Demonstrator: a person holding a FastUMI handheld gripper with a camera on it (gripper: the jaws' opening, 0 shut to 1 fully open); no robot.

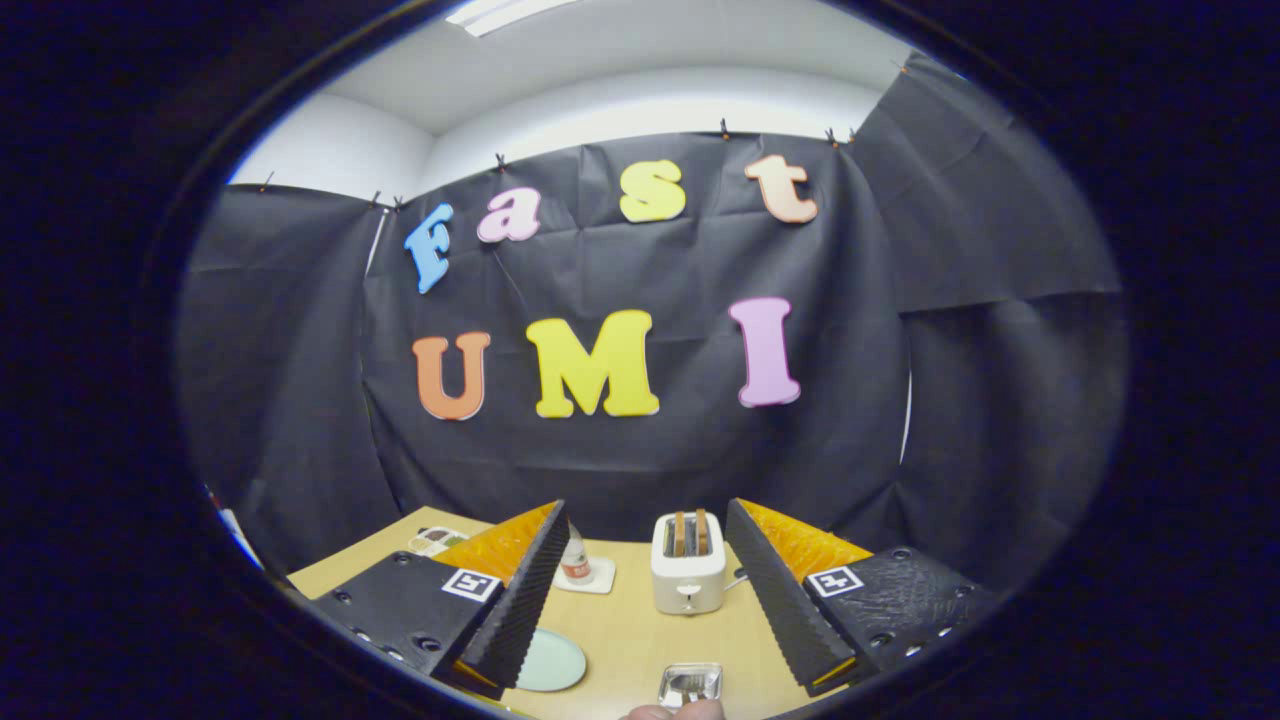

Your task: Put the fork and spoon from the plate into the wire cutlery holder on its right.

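Gripper [645,530] hangs above the table [630,625], fingers spread wide and empty; the pale green plate [552,662] sits by the left finger. The cutlery holder [690,684] lies between the fingers, low and near.

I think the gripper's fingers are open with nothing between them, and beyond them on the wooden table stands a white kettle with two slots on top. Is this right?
Not quite. The gripper is open with nothing held between its fingers, and the thing beyond them on the wooden table is white with two slots, but it is a toaster, not a kettle. The gripper view shows this.
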